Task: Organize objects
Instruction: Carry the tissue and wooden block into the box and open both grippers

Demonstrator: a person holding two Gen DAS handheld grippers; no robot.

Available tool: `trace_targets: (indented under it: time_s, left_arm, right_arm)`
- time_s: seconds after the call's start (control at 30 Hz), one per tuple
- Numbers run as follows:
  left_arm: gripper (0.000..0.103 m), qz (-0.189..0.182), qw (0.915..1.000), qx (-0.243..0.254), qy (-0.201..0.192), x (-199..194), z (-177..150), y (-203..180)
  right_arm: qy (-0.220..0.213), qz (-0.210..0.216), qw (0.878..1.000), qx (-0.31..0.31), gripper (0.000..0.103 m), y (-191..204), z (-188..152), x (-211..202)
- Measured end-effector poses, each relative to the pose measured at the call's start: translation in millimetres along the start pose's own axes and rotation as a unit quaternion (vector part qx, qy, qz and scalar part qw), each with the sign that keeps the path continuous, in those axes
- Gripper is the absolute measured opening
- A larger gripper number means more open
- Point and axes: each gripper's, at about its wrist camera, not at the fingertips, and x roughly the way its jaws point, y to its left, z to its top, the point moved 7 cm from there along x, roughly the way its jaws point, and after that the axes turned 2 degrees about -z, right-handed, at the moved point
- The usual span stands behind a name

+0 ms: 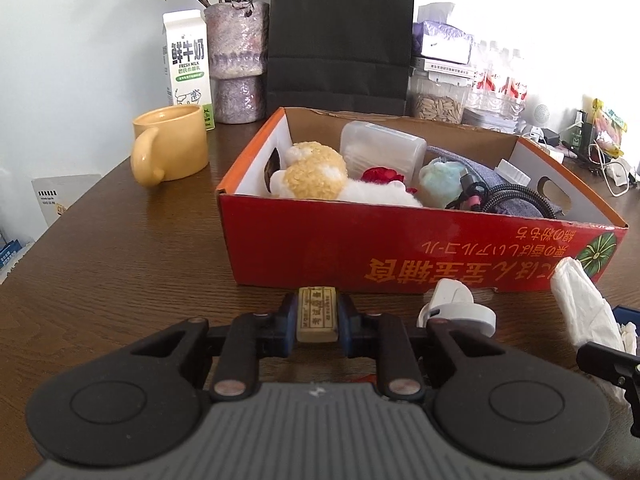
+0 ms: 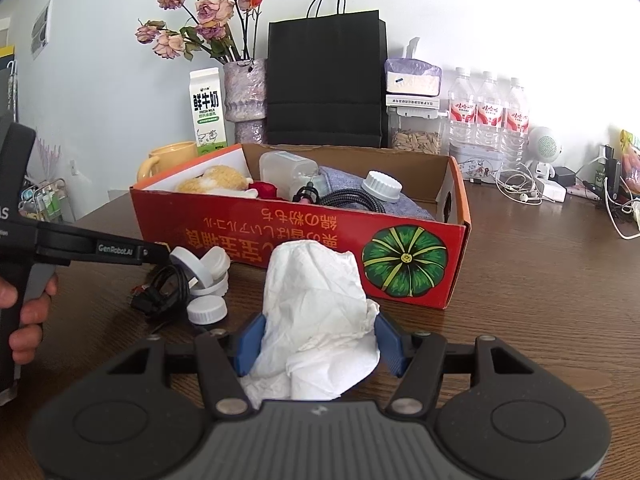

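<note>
Gripping eraser and tissue in front of the red box

Clamping a small cream rectangular eraser block (image 1: pixel 316 314), the left gripper (image 1: pixel 316 320) is sitting low over the dark brown wooden table (image 1: pixel 120 248), blue pads pressing both sides of the block. Just past it, the red cardboard box with a green pumpkin print (image 2: pixel 304 236) is standing with its long front wall blocking the way in. Inside the box: a white-and-tan plush toy (image 1: pixel 316 178), a clear plastic lidded container (image 1: pixel 382 148), a pale green fluffy ball (image 1: pixel 442 178), a grey folded cloth (image 2: pixel 340 178), a black braided cable (image 2: pixel 348 200) and a white ribbed bottle cap (image 2: pixel 382 186).

The right gripper (image 2: pixel 316 344) is squeezing a crumpled white tissue (image 2: pixel 320 320), jaws about half closed on it, tissue bulging up between the blue pads, near the box's front wall.

Loose clutter is lying between the two tools: white plastic caps (image 2: pixel 208 272) and a black bundled cord (image 2: pixel 164 290) on the table, close beside the left gripper. A person's hand (image 2: pixel 28 308) is holding the left tool's handle.

Behind the box: a yellow ceramic mug (image 1: pixel 172 144), a white milk carton (image 1: pixel 188 68), a purple textured vase of dried roses (image 1: pixel 238 64), a black paper bag (image 1: pixel 340 36), water bottles (image 2: pixel 488 108), earphones and chargers at far right.
</note>
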Motion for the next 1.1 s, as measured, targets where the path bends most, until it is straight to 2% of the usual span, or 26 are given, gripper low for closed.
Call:
trace_targets:
  time_s: [0.7, 1.1]
  left_arm:
    - [0.021, -0.014, 0.9990, 0.000, -0.041, -49, -4, 0]
    - [0.021, -0.039, 0.9960, 0.009, -0.080, -71, 17, -17]
  right_arm:
    - [-0.033, -0.007, 0.999, -0.009, 0.059, 6, 1, -17]
    - [-0.065, 0.000, 0.998, -0.020, 0.059, 16, 20, -30]
